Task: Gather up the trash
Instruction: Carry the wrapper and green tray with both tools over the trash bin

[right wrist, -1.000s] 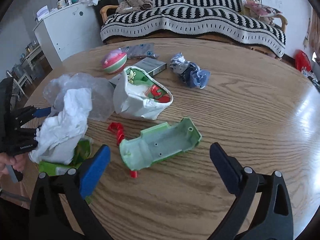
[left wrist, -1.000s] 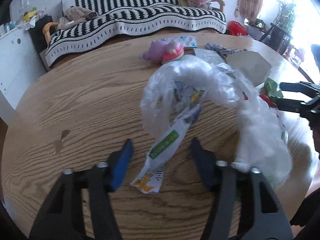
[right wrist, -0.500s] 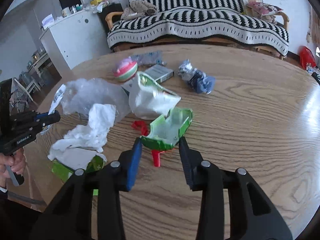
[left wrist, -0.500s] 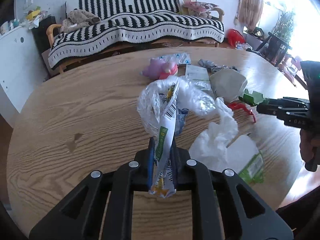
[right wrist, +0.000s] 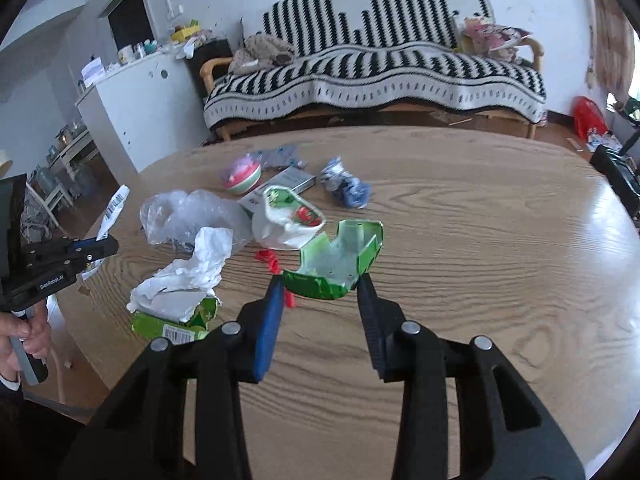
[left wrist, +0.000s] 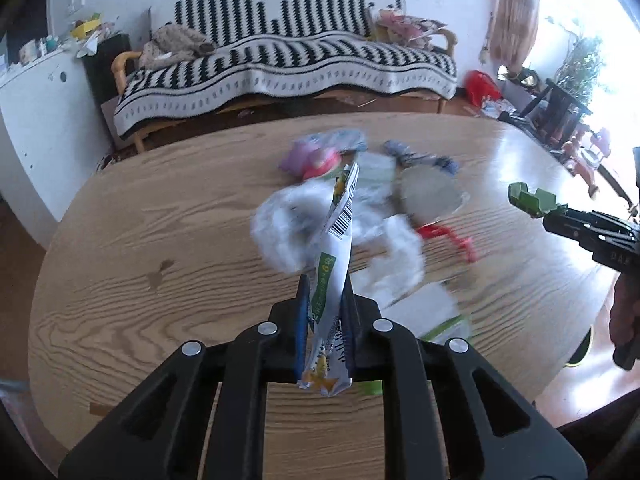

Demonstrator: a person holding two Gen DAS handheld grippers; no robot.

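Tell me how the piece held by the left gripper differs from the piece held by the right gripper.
The wrapper in the left gripper is a thin, flat, printed strip with a barcode; the green shell in the right gripper is a rigid, hollow moulding. The wrapper stands on edge; the shell lies tilted, open side showing. Both are clamped clear of the table.

this is a home, a living room. at the top middle of both views stands a sofa (right wrist: 376, 76) with wooden arms under a black and white striped blanket (left wrist: 280, 68). a white cabinet (right wrist: 140, 108) is at the upper left, a curtain (left wrist: 514, 16) at the upper right. a round wooden table (right wrist: 480, 240) fills the middle.
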